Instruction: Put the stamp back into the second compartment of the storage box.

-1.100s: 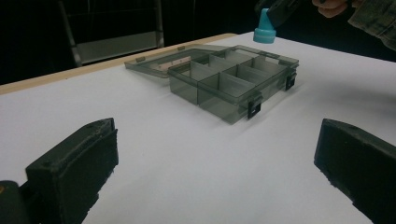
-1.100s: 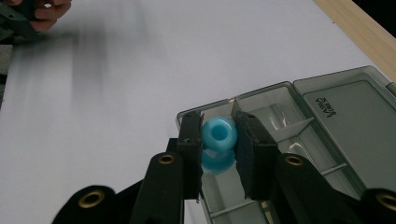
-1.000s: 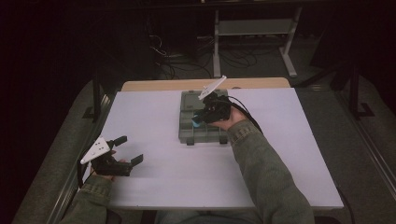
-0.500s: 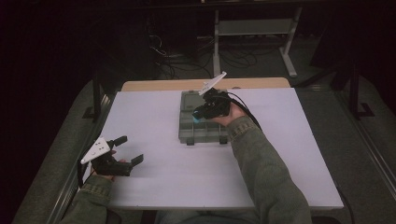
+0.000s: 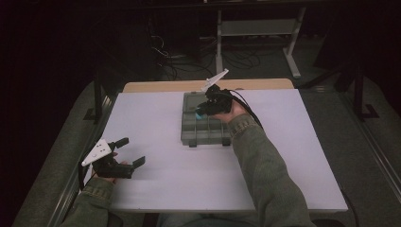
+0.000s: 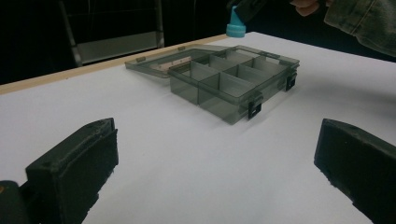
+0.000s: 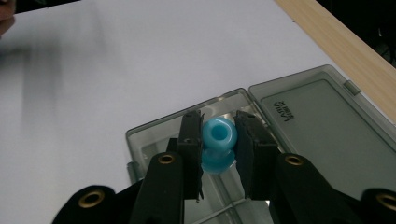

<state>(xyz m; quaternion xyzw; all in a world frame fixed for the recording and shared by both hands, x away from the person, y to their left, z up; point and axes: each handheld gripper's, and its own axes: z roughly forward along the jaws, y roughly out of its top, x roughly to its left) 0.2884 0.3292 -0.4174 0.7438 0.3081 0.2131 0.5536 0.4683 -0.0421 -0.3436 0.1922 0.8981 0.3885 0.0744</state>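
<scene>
A smoky grey compartment box (image 5: 205, 127) lies open on the white table (image 5: 156, 123), its lid (image 7: 322, 121) folded flat toward the far edge. My right gripper (image 5: 202, 112) hovers over the box's far compartments, shut on a small blue spool-shaped piece (image 7: 218, 144) that sits between its pads (image 7: 191, 149). In the left gripper view the blue piece (image 6: 236, 25) hangs above the box (image 6: 233, 84). My left gripper (image 5: 130, 152) rests near the table's near-left corner, jaws wide open with nothing between them.
The box's compartments (image 6: 219, 77) look empty from the left gripper view. A wooden strip (image 5: 208, 85) runs along the table's far edge. Beyond it stand a metal shelf frame (image 5: 255, 28) and cables on a dark floor.
The right gripper with the blue piece has shifted slightly toward the far side of the box and risen a little. The left gripper has stayed put.
</scene>
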